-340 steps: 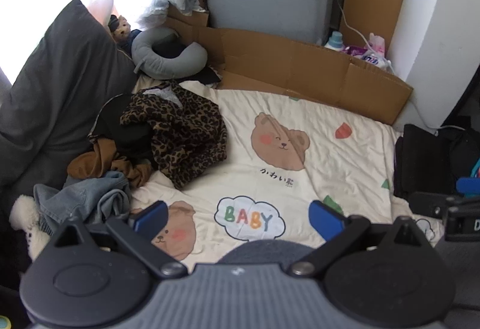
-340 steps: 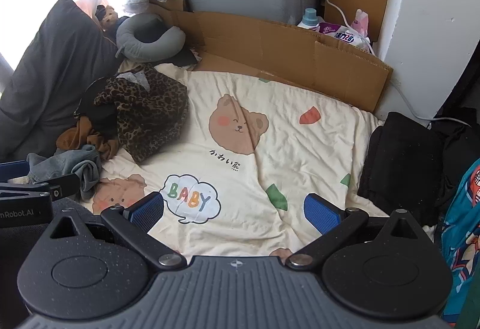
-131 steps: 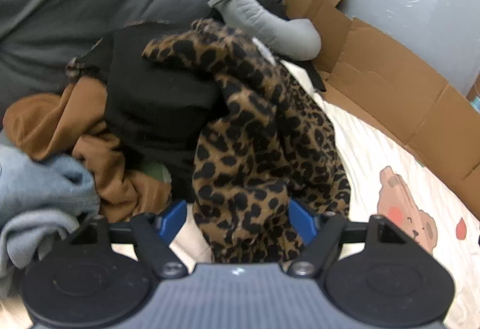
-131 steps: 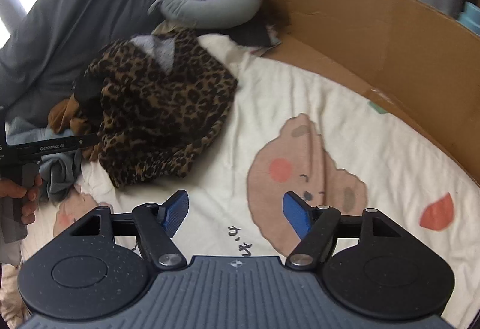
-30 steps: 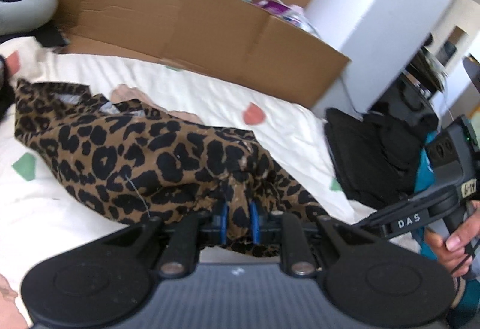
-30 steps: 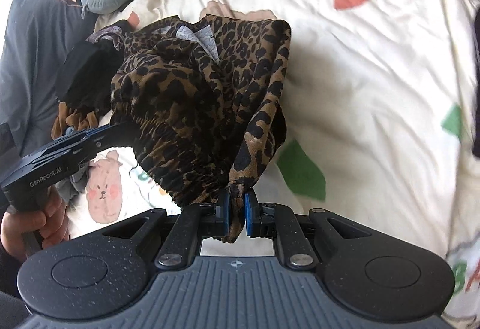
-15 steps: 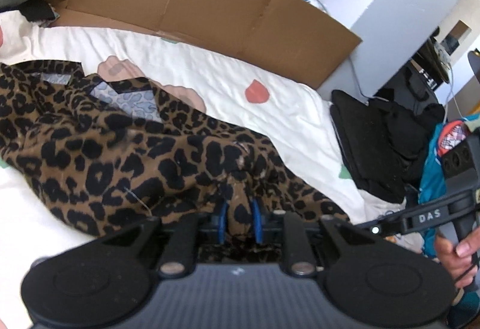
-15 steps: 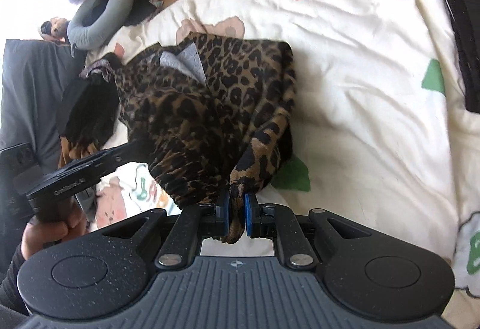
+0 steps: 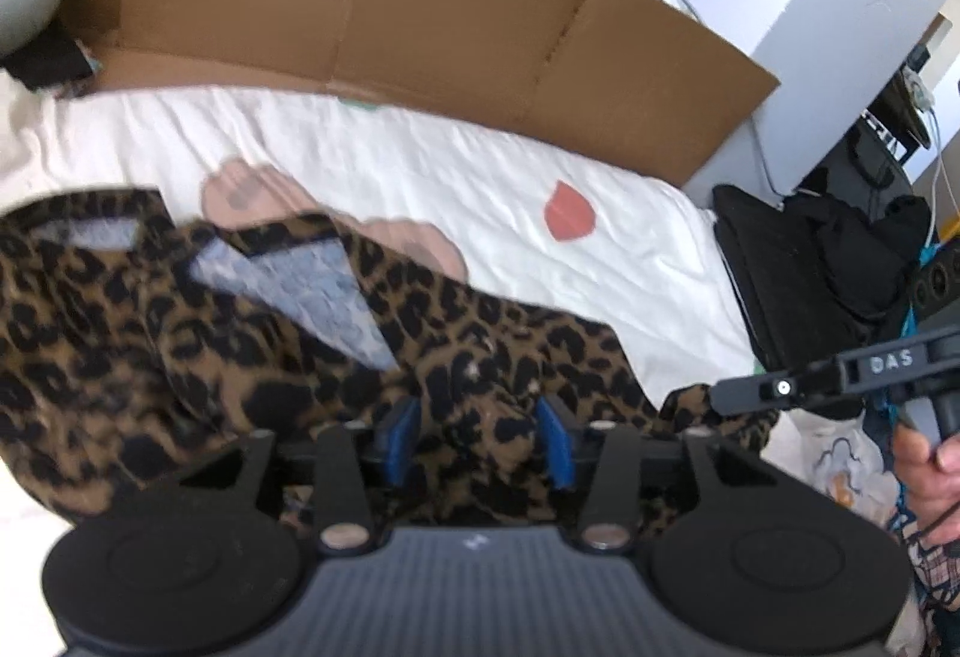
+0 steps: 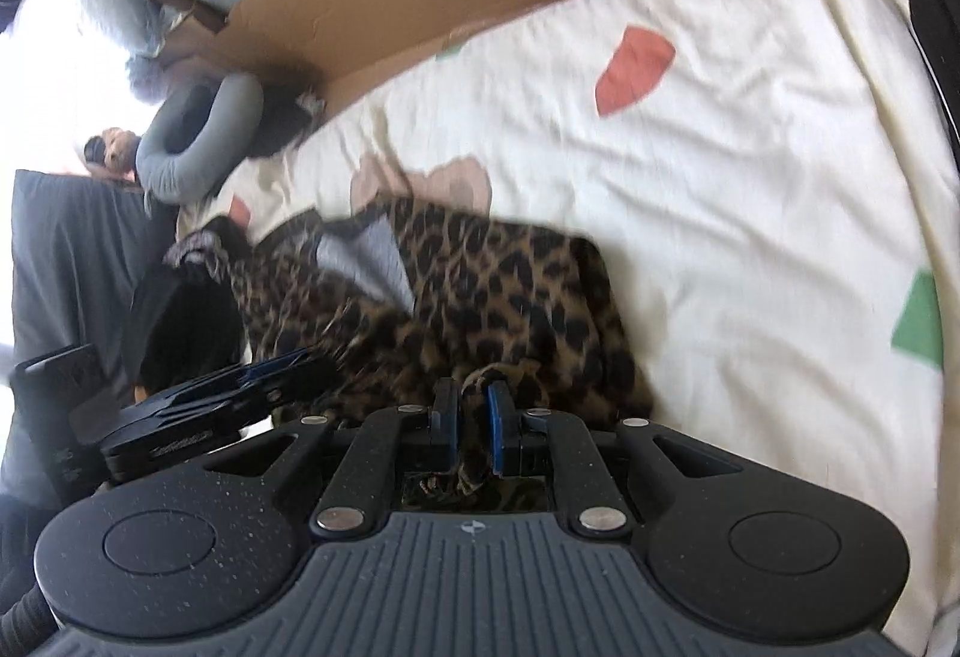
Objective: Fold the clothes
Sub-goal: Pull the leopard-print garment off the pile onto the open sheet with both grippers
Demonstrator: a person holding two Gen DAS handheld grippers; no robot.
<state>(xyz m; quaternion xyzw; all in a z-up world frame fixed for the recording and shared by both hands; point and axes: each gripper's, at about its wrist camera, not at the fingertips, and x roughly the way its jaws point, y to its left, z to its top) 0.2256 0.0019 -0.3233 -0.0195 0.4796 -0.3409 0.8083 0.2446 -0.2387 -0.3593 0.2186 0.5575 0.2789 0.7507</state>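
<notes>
A leopard-print garment [image 9: 198,333] with a grey lining lies spread on the cream bed sheet [image 9: 480,189]. My left gripper [image 9: 477,438] stands open over the garment's near edge, with cloth between its blue pads [image 9: 401,432]. My right gripper [image 10: 474,426] is shut on a bunched edge of the same garment [image 10: 492,291]. The right gripper's side shows in the left wrist view [image 9: 798,384], and the left gripper's side shows in the right wrist view [image 10: 234,393].
A cardboard wall [image 9: 372,9] runs along the far side of the bed. Black bags [image 9: 816,261] lie at the right. A grey neck pillow [image 10: 204,141], a dark cushion [image 10: 60,249] and a black garment [image 10: 180,321] lie at the left.
My left gripper has opened; it was shut on the leopard garment half a second ago. The garment has dropped lower and lies flatter on the sheet. My right gripper keeps its hold.
</notes>
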